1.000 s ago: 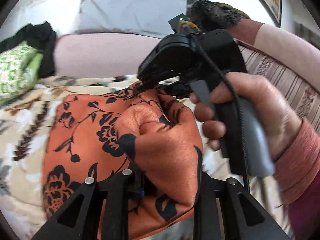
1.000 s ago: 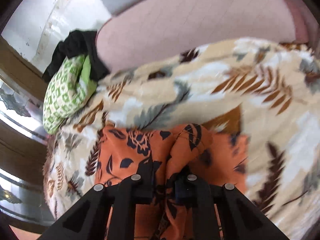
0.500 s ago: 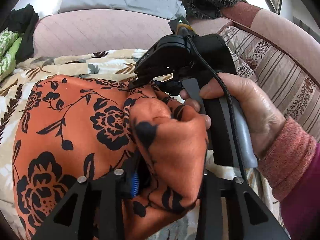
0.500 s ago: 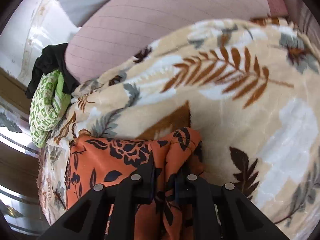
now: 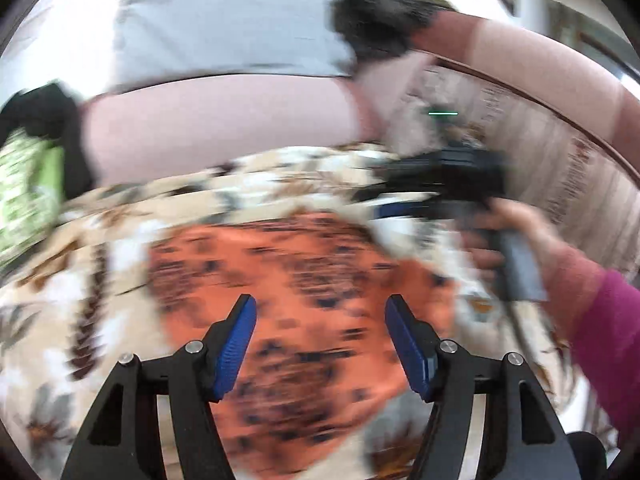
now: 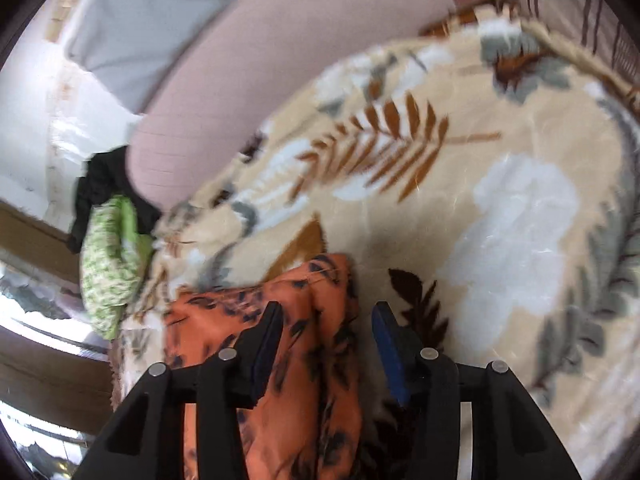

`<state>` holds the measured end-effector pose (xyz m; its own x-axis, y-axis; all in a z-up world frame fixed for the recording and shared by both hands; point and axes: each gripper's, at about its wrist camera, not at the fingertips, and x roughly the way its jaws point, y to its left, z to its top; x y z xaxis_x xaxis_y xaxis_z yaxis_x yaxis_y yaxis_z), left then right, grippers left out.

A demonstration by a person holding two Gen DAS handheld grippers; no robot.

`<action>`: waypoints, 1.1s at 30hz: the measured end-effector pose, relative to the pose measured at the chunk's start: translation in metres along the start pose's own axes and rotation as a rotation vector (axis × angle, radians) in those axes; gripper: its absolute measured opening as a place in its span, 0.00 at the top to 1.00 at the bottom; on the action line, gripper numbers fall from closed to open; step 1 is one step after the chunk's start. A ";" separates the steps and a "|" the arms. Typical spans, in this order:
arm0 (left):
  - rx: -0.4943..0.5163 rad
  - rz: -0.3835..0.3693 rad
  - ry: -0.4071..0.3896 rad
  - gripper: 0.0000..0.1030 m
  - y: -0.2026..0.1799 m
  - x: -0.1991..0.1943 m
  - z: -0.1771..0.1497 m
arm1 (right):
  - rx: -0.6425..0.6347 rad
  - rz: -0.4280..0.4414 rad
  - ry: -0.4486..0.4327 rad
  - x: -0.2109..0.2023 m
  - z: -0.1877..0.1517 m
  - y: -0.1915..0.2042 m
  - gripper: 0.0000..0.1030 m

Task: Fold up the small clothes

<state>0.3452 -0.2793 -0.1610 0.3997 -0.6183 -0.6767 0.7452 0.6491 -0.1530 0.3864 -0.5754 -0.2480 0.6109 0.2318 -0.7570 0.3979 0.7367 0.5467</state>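
Note:
An orange cloth with a black flower print (image 5: 304,280) lies on the leaf-patterned blanket (image 5: 80,280). My left gripper (image 5: 322,314) hovers above it, blurred by motion, its jaws opening with blue pads (image 5: 236,344) bare and nothing between them. In the left wrist view a hand holds my right gripper (image 5: 384,200) at the cloth's far right corner. In the right wrist view the right gripper (image 6: 326,314) has its jaws opening; a raised fold of the orange cloth (image 6: 304,360) lies between them, and the pads do not press on it.
A green patterned cloth (image 6: 108,268) and a black garment (image 6: 96,184) are piled at the blanket's left end. Behind stand a pink sofa back (image 5: 224,128), a grey pillow (image 5: 224,24) and a striped cushion (image 5: 560,168). A magenta sleeve (image 5: 608,340) is at the right.
Both grippers have opened and let go of the orange cloth. The left gripper pulled back and up, and the cloth now lies flatter on the blanket. The right gripper shifted right.

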 end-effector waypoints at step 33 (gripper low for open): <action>-0.049 0.275 0.203 0.29 0.042 0.026 -0.076 | -0.116 -0.038 0.069 -0.047 -0.121 0.076 0.53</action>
<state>0.3458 -0.2343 -0.2398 0.4641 -0.3192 -0.8263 0.5954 0.8031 0.0241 0.3050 -0.4539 -0.2139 0.5468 0.2421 -0.8015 0.3357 0.8136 0.4748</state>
